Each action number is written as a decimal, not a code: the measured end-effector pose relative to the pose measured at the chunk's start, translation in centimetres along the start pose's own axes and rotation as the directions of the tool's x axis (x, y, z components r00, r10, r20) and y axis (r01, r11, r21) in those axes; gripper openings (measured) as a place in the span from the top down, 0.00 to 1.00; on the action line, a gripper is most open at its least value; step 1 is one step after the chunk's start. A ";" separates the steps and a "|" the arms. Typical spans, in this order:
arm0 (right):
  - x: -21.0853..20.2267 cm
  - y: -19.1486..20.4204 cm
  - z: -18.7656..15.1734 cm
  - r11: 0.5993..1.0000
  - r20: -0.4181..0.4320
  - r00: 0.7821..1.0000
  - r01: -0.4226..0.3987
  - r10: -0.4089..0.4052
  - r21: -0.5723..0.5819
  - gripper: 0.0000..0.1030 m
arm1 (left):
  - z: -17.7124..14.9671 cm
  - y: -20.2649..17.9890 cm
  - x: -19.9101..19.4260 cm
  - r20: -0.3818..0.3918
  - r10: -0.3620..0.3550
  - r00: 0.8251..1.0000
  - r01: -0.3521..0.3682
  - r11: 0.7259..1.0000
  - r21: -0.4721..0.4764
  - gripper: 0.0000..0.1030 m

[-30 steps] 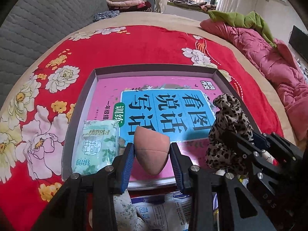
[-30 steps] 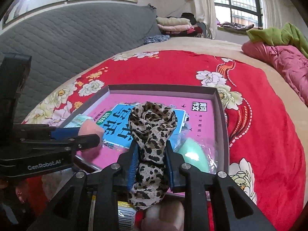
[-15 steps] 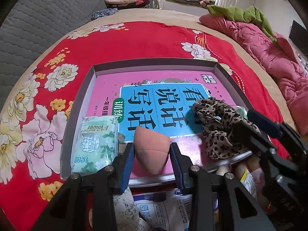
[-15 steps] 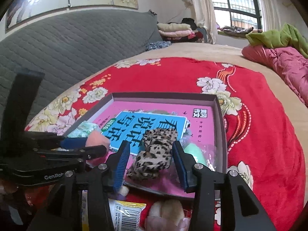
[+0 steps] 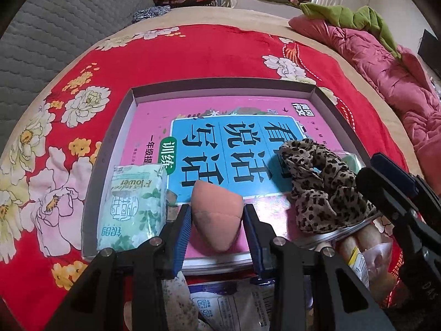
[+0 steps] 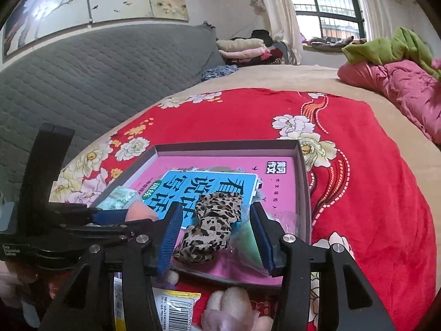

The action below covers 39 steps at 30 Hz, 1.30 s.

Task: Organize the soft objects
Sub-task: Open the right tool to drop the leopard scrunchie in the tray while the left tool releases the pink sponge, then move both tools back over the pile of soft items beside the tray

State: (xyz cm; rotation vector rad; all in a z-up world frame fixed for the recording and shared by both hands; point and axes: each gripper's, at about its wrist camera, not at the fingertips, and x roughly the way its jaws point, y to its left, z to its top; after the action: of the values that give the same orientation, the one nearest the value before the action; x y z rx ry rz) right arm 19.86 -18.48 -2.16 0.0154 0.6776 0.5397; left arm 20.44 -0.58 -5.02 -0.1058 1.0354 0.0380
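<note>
Released, leopard scrunchie (image 6: 210, 227) lies between the spread right hand-held gripper (image 6: 213, 237).

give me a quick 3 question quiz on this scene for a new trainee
1. True or false: the right gripper is shut on the leopard-print scrunchie.
2. What does the left gripper hold? A) tissue pack B) pink makeup sponge C) book
3. Fill in: the tissue pack lies in the box on the sponge's ____ side in the left wrist view.

Key: 1 false, its jaws stand apart, the scrunchie lies free in the box; 2 B, the pink makeup sponge; 3 left.
</note>
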 end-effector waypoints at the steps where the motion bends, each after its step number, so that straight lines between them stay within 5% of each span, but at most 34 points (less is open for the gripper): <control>1: 0.0 0.0 0.0 1.000 0.000 1.000 0.001 -0.001 0.000 0.49 | 0.0 0.0 0.0 -0.002 0.000 1.000 0.000 1.000 -0.003 0.63; 16: 0.0 -0.4 -0.1 1.000 -0.001 1.000 0.022 -0.022 0.010 0.49 | -0.1 0.5 -0.4 -0.007 0.011 1.000 -0.011 1.000 -0.026 0.50; 39: -1.0 -0.1 -0.3 0.999 0.025 0.999 0.043 -0.042 -0.025 0.34 | -0.5 1.1 -2.9 0.037 -0.020 0.999 0.022 0.998 -0.059 0.46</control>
State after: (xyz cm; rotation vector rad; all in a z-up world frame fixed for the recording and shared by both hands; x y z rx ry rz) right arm 19.12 -19.08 -1.80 -0.0157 0.6456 0.5064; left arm 18.40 0.53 -2.84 -0.1699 0.9972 0.0512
